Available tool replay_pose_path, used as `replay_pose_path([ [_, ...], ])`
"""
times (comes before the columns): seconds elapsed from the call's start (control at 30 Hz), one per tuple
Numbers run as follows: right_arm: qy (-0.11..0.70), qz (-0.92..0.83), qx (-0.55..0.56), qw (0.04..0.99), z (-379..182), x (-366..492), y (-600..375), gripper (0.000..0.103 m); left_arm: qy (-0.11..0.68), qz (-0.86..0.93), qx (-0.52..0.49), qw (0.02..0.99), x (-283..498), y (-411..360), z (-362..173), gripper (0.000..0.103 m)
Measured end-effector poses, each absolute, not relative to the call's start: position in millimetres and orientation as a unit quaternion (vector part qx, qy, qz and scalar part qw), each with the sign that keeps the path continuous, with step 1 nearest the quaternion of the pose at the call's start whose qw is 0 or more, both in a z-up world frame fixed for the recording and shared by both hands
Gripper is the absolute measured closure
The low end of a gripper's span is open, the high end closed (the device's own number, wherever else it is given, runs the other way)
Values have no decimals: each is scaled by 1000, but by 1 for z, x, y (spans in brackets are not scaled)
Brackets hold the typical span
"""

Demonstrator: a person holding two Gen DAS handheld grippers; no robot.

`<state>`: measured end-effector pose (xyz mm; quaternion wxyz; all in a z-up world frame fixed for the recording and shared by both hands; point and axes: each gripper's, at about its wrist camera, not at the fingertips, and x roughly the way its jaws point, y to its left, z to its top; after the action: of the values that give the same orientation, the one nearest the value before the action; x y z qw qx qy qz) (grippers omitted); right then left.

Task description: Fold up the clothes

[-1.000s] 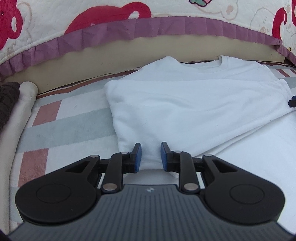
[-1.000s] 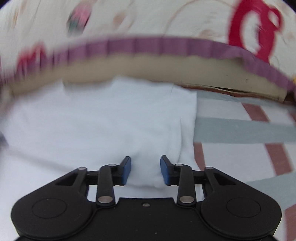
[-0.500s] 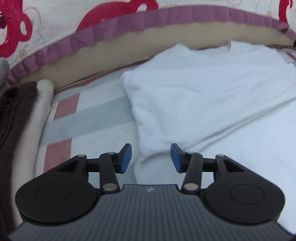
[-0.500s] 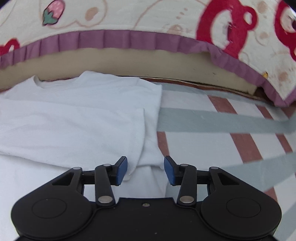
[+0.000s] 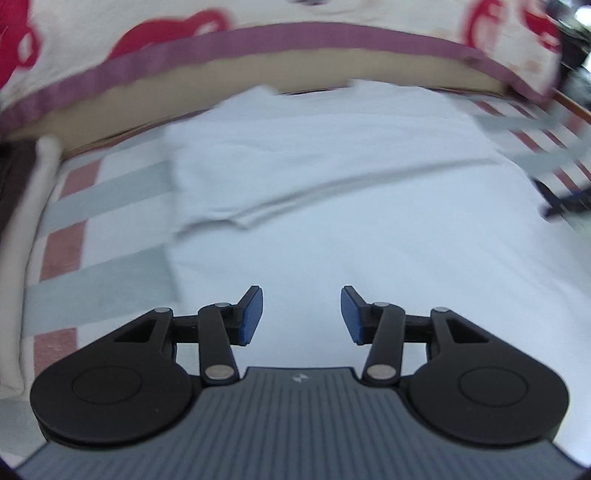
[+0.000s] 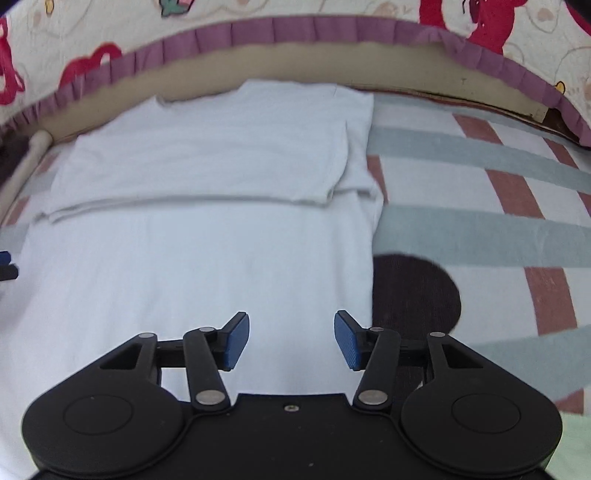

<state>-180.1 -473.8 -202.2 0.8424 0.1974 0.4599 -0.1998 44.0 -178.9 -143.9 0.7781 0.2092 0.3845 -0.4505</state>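
Observation:
A white T-shirt (image 5: 332,206) lies flat on the striped sheet (image 5: 107,195), collar toward the quilt. A folded-over layer (image 6: 207,158) rests across its upper half, its hem running sideways. My left gripper (image 5: 301,314) hangs open above the shirt's lower part, with nothing between its blue pads. My right gripper (image 6: 291,339) hovers over the shirt near its right edge; its jaws are opening and nothing is between them. In the left wrist view the right gripper (image 5: 565,199) is a dark blur at the right edge. In the right wrist view the left gripper's tip (image 6: 5,264) shows at the left edge.
A quilt (image 6: 295,11) with red figures and a purple frill (image 6: 295,33) rises behind the shirt over a beige edge (image 5: 258,70). A dark brown cloth (image 5: 11,177) and a cream roll (image 5: 33,221) lie at the left. A dark round patch (image 6: 413,295) sits beside the shirt's right edge.
Both grippers let go of the folded white cloth and widened their jaws. Both have drawn back and up from the fold, so more of the shirt shows.

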Motion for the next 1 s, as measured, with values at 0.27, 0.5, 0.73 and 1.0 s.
replay_pose_path([
  [0.27,461,-115,300,827,-166,-247,-479,46,444,-460,187,745,18,-160,-123,57],
  [0.5,514,-140,364,764,-192,-348,-450,39,486,-497,180,696,-7,-129,-112,53],
  [0.73,532,-133,412,727,-238,-383,-428,47,466,-496,207,703,-27,-122,-118,53],
  [1.0,398,-20,415,818,-200,-334,-428,93,472,-498,115,718,-15,-123,-102,53],
])
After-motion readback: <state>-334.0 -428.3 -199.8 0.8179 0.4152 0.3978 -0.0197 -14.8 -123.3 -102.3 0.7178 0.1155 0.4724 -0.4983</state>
